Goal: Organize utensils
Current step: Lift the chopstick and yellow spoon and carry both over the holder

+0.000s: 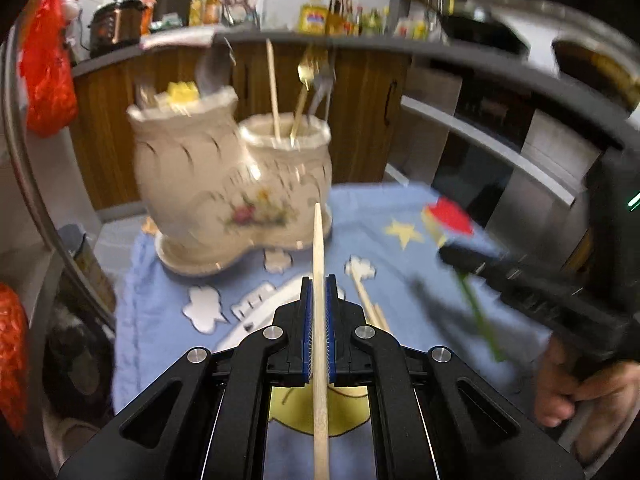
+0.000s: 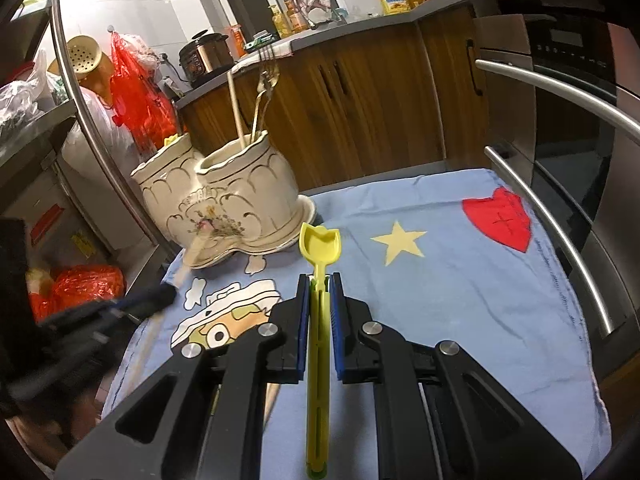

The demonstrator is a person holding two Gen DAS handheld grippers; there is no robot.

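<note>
My left gripper [image 1: 319, 280] is shut on a wooden chopstick [image 1: 318, 248] that points toward the cream ceramic double holder [image 1: 224, 196]. The holder stands at the far left of the blue cloth [image 1: 384, 208] and holds a chopstick, forks and spoons; the left view is blurred. My right gripper [image 2: 320, 280] is shut on a yellow-green plastic spoon [image 2: 319, 242], its bowl pointing toward the holder [image 2: 236, 200]. The left gripper with its chopstick [image 2: 192, 252] shows blurred at the left of the right wrist view. The right gripper [image 1: 460, 256] shows at the right of the left wrist view.
More chopsticks [image 1: 370, 304] lie on the cloth beside my left gripper. Steel rails [image 2: 560, 216] edge the table on the right and a curved steel bar [image 2: 92, 120] on the left. Wooden cabinets [image 2: 360, 100] and a cluttered counter stand behind. Red bags [image 2: 136, 92] hang at the left.
</note>
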